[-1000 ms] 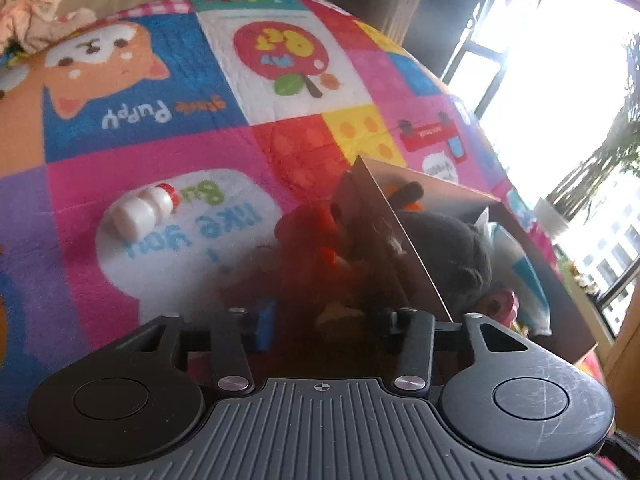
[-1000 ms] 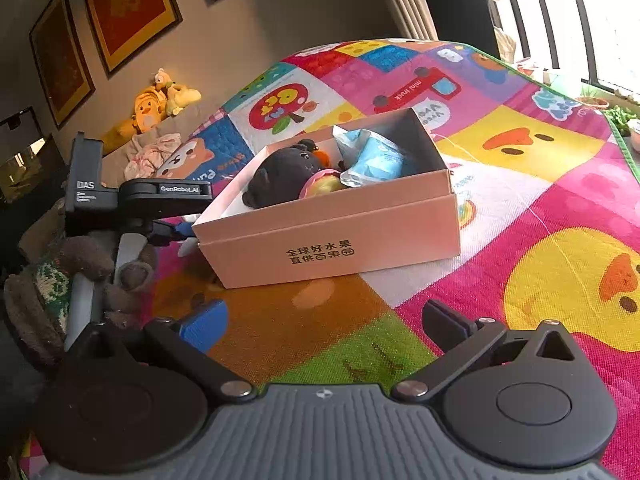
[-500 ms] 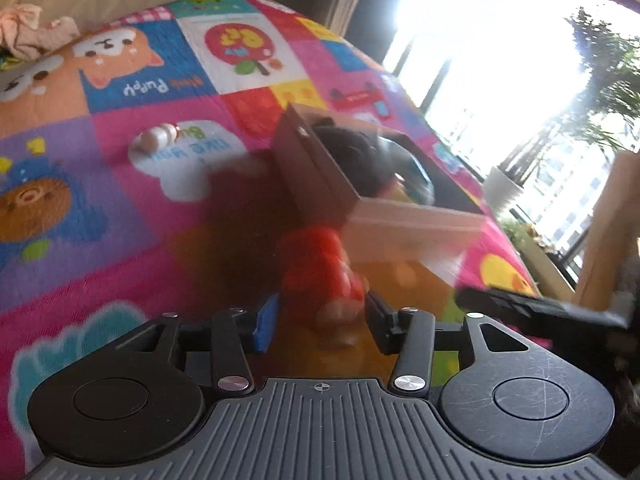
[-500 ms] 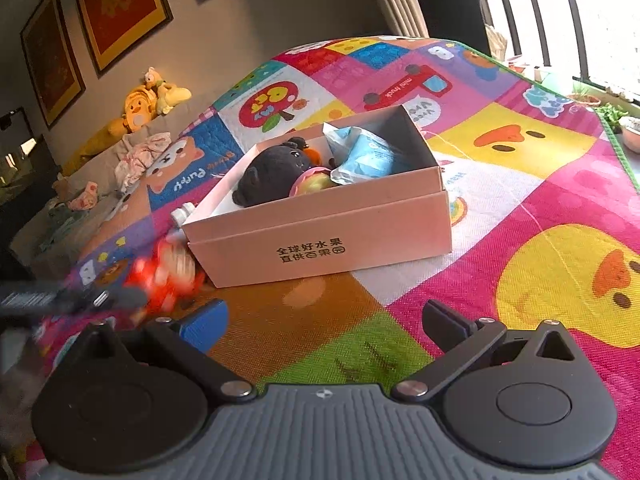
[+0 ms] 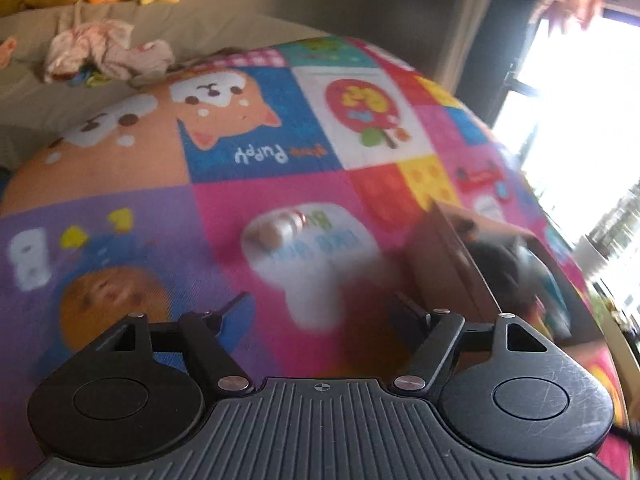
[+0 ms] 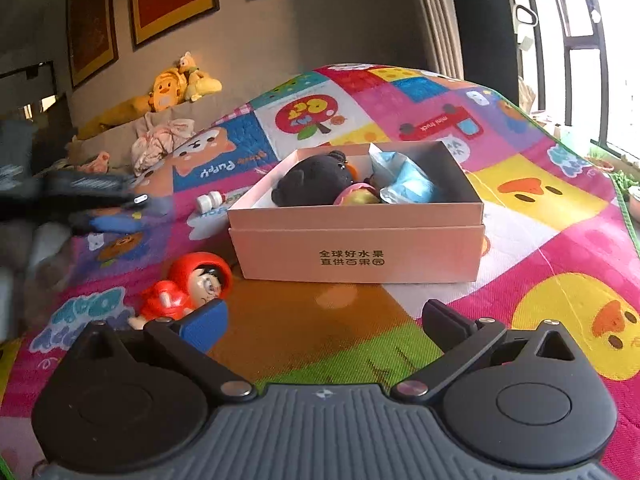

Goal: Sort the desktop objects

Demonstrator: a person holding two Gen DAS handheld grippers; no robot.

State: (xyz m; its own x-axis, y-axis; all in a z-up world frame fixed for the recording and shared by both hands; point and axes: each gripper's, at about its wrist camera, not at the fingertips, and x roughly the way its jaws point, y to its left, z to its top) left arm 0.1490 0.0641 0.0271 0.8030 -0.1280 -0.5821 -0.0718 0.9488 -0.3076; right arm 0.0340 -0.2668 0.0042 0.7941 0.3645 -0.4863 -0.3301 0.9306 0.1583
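A pink cardboard box (image 6: 360, 254) stands on the play mat and holds a black plush toy (image 6: 314, 182), a blue packet (image 6: 404, 178) and a pink-yellow round thing (image 6: 358, 196). A red hooded figurine (image 6: 188, 290) lies on the mat left of the box. A small white bottle (image 6: 209, 201) (image 5: 276, 230) lies behind it. My right gripper (image 6: 324, 322) is open and empty, in front of the box. My left gripper (image 5: 324, 312) is open and empty, above the mat; it also shows blurred in the right wrist view (image 6: 108, 216). The box appears in the left wrist view (image 5: 452, 264).
The colourful play mat (image 6: 520, 208) covers the floor. A sofa (image 6: 120, 132) with yellow plush toys (image 6: 176, 86) and crumpled cloth (image 6: 160, 140) stands at the back. Windows and plants (image 6: 624, 184) are on the right.
My left gripper let go of the red figurine, which now lies on the mat left of the box. The left gripper opened and swung away to the left. The right gripper stayed put.
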